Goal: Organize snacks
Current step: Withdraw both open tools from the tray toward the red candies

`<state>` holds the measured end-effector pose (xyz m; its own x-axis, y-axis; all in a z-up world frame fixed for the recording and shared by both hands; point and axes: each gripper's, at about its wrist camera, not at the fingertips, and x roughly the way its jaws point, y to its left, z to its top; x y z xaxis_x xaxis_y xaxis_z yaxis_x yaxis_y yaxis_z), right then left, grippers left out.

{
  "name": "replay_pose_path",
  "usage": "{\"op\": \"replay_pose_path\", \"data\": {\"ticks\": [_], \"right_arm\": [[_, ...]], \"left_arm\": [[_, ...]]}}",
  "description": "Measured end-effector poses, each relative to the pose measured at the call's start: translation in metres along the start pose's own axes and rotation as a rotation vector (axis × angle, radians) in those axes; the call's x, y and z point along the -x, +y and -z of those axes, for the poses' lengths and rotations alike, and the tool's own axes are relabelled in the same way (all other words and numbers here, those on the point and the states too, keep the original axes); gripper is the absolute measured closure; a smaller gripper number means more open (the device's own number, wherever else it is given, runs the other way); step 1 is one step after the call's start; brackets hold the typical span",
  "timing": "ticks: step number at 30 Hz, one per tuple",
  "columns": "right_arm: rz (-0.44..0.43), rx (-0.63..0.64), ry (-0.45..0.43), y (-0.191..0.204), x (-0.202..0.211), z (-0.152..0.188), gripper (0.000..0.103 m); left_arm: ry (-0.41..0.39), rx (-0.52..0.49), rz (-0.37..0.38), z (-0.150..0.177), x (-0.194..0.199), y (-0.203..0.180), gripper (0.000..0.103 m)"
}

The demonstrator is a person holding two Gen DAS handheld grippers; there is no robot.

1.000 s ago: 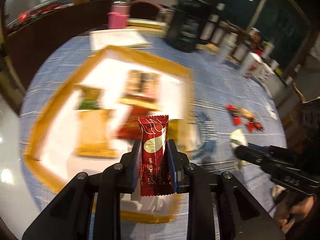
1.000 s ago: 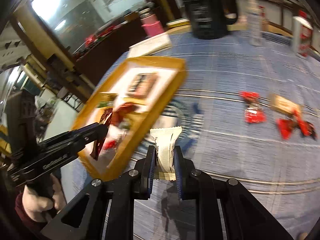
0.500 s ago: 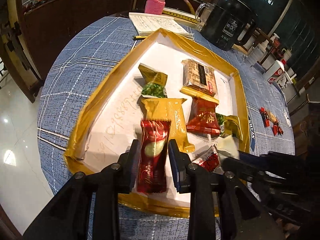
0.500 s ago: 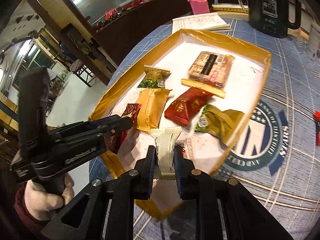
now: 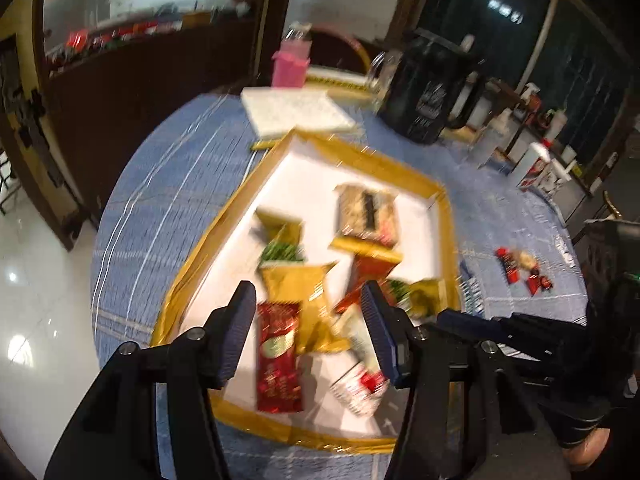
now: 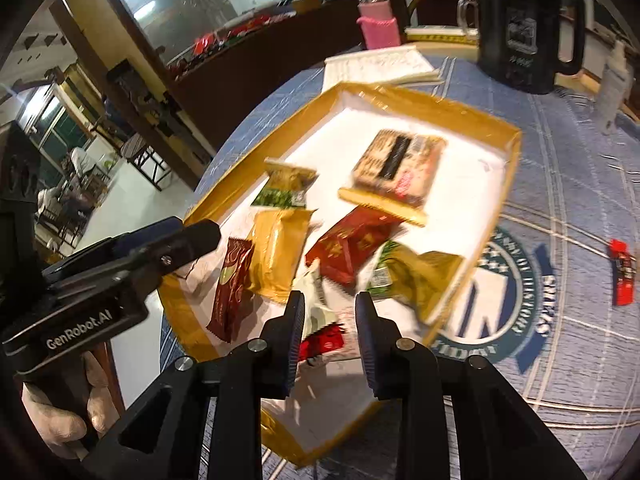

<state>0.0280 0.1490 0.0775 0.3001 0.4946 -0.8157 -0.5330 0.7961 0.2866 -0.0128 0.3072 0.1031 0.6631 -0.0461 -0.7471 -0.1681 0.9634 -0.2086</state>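
A white tray with a gold rim (image 5: 224, 232) (image 6: 424, 100) holds several wrapped snacks. My left gripper (image 5: 308, 320) hovers over its near end, jaws opening and wide apart. The dark red snack (image 5: 278, 356) (image 6: 232, 284) lies flat on the tray below them, free of the pads. My right gripper (image 6: 331, 320) is above the tray's near corner, jaws opening. The white snack (image 6: 314, 300) (image 5: 356, 334) leans by its left finger, clear of the other pad, over a red-and-white pack (image 6: 324, 340).
In the tray also lie a gold pack (image 6: 280, 248), a red pack (image 6: 352, 244), two green-gold packs and a brown biscuit pack (image 6: 400, 164). Loose red candies (image 5: 520, 268) (image 6: 622, 276) lie on the blue cloth to the right. A black jug (image 6: 520, 28), pink bottle and notebook stand behind.
Both grippers carried their snacks over the tray. The left jaws spread and the dark red snack now lies on the tray. The right jaws have parted and the white snack slips free.
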Motion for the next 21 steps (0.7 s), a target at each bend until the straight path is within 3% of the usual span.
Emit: {"op": "replay_pose_path", "data": {"ticks": [5,14,21], "right_arm": [[0.037,-0.026,-0.057,-0.022,0.025,0.006,0.066],[0.107,-0.126,-0.081,-0.089,0.058,0.032,0.064],[0.209,-0.223,-0.091,-0.178,0.096,0.056,0.064]], "left_arm": [[-0.057,-0.065,0.07,-0.007,0.011,-0.031,0.05],[0.018,-0.125,0.1,-0.004,-0.009,-0.096,0.05],[0.073,-0.186,0.119,0.004,-0.022,-0.153,0.05]]}}
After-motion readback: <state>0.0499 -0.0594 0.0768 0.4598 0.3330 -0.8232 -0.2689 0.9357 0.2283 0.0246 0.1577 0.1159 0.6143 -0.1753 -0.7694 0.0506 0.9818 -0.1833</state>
